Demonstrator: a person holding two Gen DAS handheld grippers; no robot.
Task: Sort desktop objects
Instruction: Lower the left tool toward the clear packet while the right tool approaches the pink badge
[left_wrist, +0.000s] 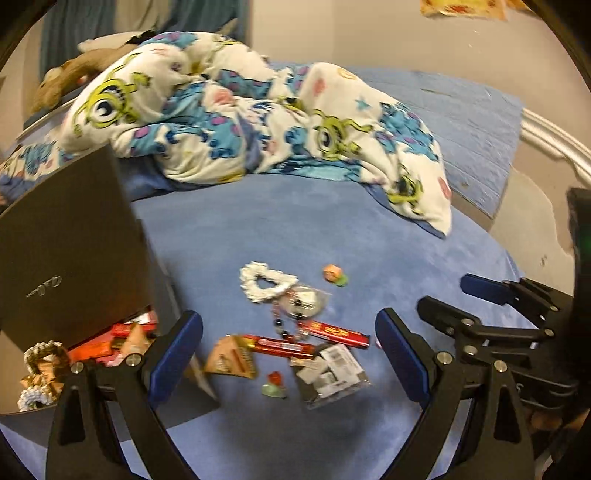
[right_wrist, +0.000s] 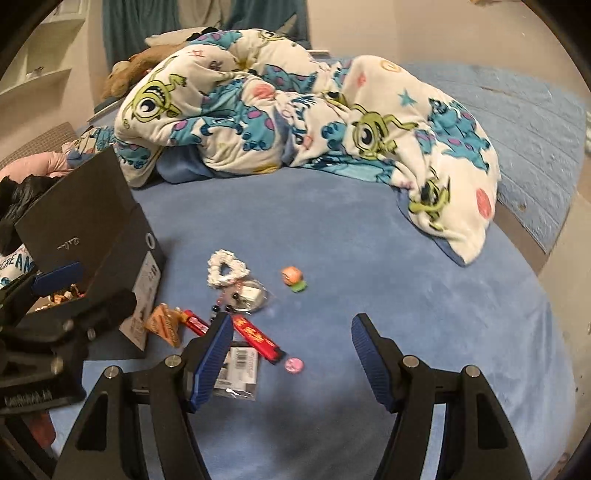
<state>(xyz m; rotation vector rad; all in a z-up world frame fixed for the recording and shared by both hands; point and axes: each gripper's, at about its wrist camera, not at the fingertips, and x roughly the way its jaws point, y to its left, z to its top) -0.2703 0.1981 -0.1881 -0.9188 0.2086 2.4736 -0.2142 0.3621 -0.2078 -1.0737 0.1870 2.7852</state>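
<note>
Both tools gape empty: left tool (left_wrist: 288, 354), right tool (right_wrist: 291, 354), black box (right_wrist: 96, 229) beside.

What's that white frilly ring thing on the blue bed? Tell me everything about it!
It looks like a white scrunchie, a soft ruffled cloth loop with a hole in the middle. It lies flat on the blue bed cover, squashed into a roughly heart-like shape. Its near edge touches or overlaps a small clear bag with beads by it. The black box stands apart to one side, and a small orange toy sits apart on the other. Nothing holds it.
</note>
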